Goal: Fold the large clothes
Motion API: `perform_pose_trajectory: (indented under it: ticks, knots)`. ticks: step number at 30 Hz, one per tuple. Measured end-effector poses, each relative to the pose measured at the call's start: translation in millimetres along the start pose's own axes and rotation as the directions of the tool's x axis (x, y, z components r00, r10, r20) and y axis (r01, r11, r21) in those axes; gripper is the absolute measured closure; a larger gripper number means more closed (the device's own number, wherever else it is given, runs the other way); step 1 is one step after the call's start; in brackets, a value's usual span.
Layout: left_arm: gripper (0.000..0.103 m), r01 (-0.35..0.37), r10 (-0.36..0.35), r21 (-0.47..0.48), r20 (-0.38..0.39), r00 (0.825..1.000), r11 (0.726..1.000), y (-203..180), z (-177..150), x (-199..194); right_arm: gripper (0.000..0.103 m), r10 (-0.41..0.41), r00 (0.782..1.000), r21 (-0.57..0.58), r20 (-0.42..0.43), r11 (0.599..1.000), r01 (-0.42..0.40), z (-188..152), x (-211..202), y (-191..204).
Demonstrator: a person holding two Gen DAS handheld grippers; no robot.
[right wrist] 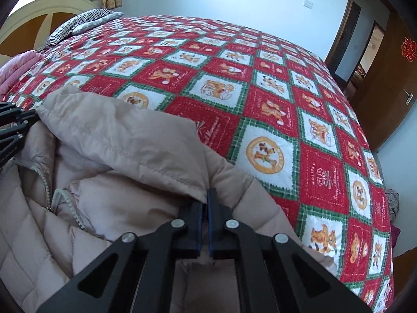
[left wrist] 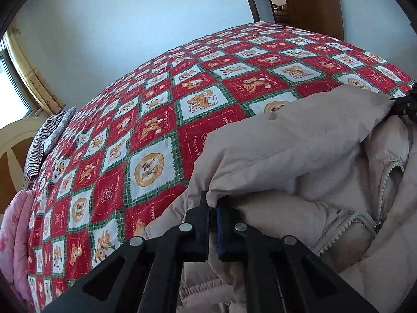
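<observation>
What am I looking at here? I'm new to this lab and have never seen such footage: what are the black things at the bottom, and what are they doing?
There is no robot here: a person holds a hand-operated claw in each hand, and each claw carries a wide-angle camera looking along its two fingers. One picture comes from the left claw, the other from the right claw. Both claws are shut on the folded edge of a beige puffy jacket, one at each end, lifting that edge. The jacket's zipper is visible below the fold. The jacket lies on a bed covered by a red, white and green quilt. A striped pillow lies at the headboard end, by the window.
</observation>
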State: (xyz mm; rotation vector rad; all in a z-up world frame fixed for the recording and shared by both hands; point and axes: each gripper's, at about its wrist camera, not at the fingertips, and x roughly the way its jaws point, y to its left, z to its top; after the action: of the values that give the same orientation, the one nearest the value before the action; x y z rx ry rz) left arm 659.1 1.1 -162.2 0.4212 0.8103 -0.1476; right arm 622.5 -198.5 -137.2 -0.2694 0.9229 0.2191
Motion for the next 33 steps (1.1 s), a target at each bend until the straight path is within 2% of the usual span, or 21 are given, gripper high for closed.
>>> perform_pose_trajectory:
  ticks: [2, 4, 6, 8, 13, 17, 22, 26, 27, 28, 29, 30, 32, 33]
  knots:
    - [0.1, 0.003, -0.003, -0.002, -0.004, 1.0, 1.0, 0.0, -1.1, 2.2, 0.099, -0.016, 1.0, -0.017, 0.013, 1.0, 0.016, 1.1, -11.2, 2.2]
    - [0.1, 0.003, -0.003, 0.002, -0.006, 1.0, 1.0, -1.0, -2.3, 3.9, 0.093, -0.055, 0.998, -0.033, 0.037, 0.998, 0.056, 2.5, -24.0, 5.2]
    - [0.1, 0.004, -0.004, 0.002, -0.006, 1.0, 1.0, -1.3, -3.7, 5.6, 0.071, -0.077, 0.995, -0.028, 0.064, 0.997, 0.078, 6.1, -36.2, 6.7]
    - [0.1, 0.004, -0.004, -0.001, -0.005, 1.0, 1.0, -1.2, -4.4, 6.5, 0.058, -0.085, 0.99, 0.008, 0.115, 0.996, 0.084, 12.8, -49.4, 7.4]
    - [0.1, -0.009, 0.009, 0.009, -0.006, 1.0, 1.0, -3.9, -5.9, 8.2, 0.056, -0.125, 0.976, 0.087, 0.177, 0.99, 0.111, 43.7, -46.4, 19.0]
    - [0.1, -0.033, 0.033, 0.033, 0.002, 0.999, 0.999, -9.3, -8.5, 9.8, 0.056, -0.102, 0.982, 0.167, 0.162, 0.983, 0.074, 65.7, -14.8, 21.8]
    - [0.1, -0.074, 0.073, 0.023, 0.041, 0.997, 0.997, -8.1, -8.5, -5.5, 0.056, -0.066, 0.995, 0.16, 0.07, 0.986, 0.054, 57.3, 18.1, 36.9]
    - [0.096, -0.016, 0.021, -0.042, 0.135, 0.991, 0.999, -1.4, 1.9, -52.0, 0.056, -0.078, 0.995, 0.141, 0.06, 0.988, 0.069, 41.1, 25.5, 42.8]
    - [0.085, 0.007, 0.003, -0.064, 0.159, 0.987, 0.998, 1.1, 7.2, -63.5, 0.056, -0.079, 0.995, 0.141, 0.06, 0.988, 0.07, 39.7, 25.8, 42.6]
    - [0.06, 0.013, 0.003, -0.086, 0.185, 0.983, 0.996, 1.8, 13.6, -71.7, 0.056, -0.078, 0.995, 0.145, 0.061, 0.987, 0.068, 38.6, 25.5, 41.8]
    - [0.041, 0.004, 0.019, -0.107, 0.209, 0.978, 0.994, 2.6, 19.6, -77.7, 0.056, -0.076, 0.995, 0.146, 0.062, 0.987, 0.067, 37.5, 25.2, 41.3]
    - [0.006, -0.012, 0.042, -0.134, 0.227, 0.973, 0.991, 3.0, 27.0, -81.2, 0.056, -0.078, 0.995, 0.145, 0.063, 0.987, 0.068, 36.2, 24.9, 41.5]
    - [0.002, -0.012, 0.061, -0.174, 0.276, 0.959, 0.985, 2.1, 38.4, -82.5, 0.056, -0.088, 0.994, 0.138, 0.066, 0.987, 0.078, 32.9, 26.0, 45.4]
    - [0.002, -0.007, 0.057, -0.18, 0.27, 0.961, 0.984, 0.0, 45.5, -77.6, 0.056, -0.093, 0.993, 0.132, 0.068, 0.988, 0.084, 31.1, 26.3, 47.3]
